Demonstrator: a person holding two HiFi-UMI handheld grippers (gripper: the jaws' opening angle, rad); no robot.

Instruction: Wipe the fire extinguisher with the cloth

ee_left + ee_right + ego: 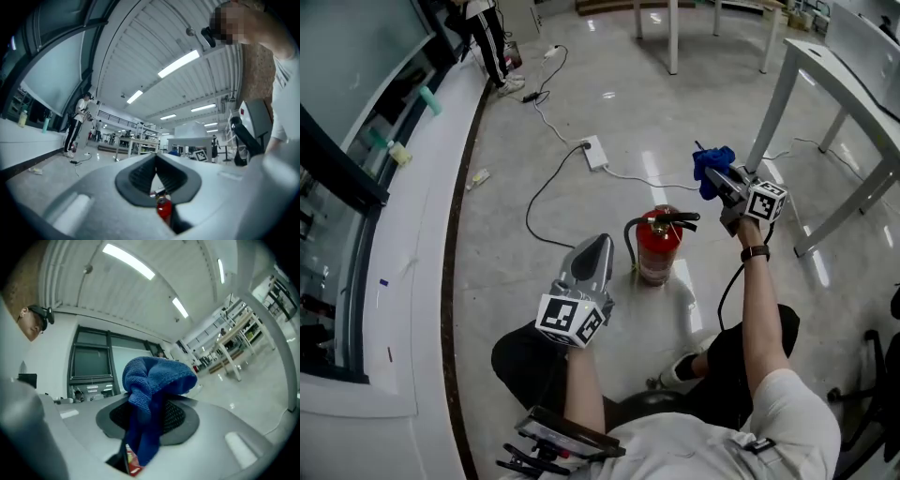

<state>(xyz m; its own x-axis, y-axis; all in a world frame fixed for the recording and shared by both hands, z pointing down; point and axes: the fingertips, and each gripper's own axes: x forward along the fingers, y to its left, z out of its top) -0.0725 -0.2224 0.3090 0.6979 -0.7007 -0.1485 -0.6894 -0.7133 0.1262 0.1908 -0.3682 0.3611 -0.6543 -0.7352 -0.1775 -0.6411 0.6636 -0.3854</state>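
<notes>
Red cylindrical fire extinguisher (658, 251) stands upright on the glossy grey floor (581, 103) between the two grippers, its long axis vertical. The right gripper (722, 183), jaws clamped on a bunched blue terry cloth (711, 169), hangs just up and right of the black valve handle (673, 220), forearm stretched forward. Wiping likely calls for a move down-left. The left gripper (598, 248), jaws closed on nothing, points at the cylinder from the left.
</notes>
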